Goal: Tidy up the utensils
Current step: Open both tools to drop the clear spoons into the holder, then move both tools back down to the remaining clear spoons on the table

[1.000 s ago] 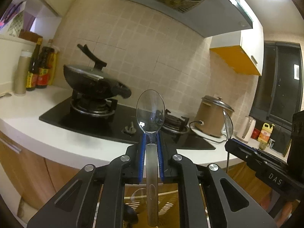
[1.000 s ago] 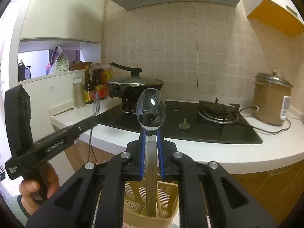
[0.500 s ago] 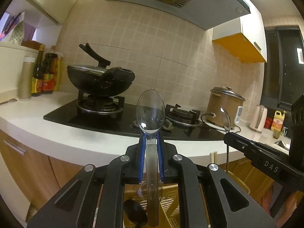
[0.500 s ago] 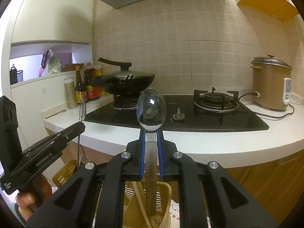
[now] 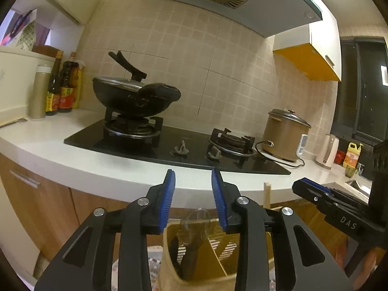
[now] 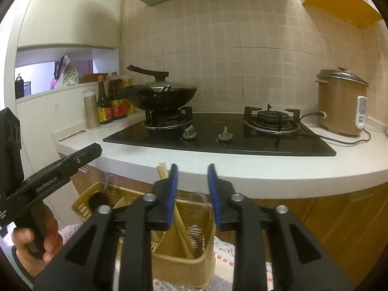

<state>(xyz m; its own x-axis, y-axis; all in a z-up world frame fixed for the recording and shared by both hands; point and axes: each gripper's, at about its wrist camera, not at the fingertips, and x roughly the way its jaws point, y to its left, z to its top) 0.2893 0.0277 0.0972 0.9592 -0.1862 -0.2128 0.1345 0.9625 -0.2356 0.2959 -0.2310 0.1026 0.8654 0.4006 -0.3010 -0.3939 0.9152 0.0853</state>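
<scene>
Open air above the utensil holder (image 6: 184, 254); countertop edge (image 6: 242, 172) looms just behind.

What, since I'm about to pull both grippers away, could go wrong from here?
1. The left gripper hangs with its jaws open just above the holder, and the clear spoon stands up below the gap. A sideways pull might snag the spoon or tip the holder.
2. The chopsticks lean up right beside the right gripper. Lifting carelessly could drag them out.
</scene>
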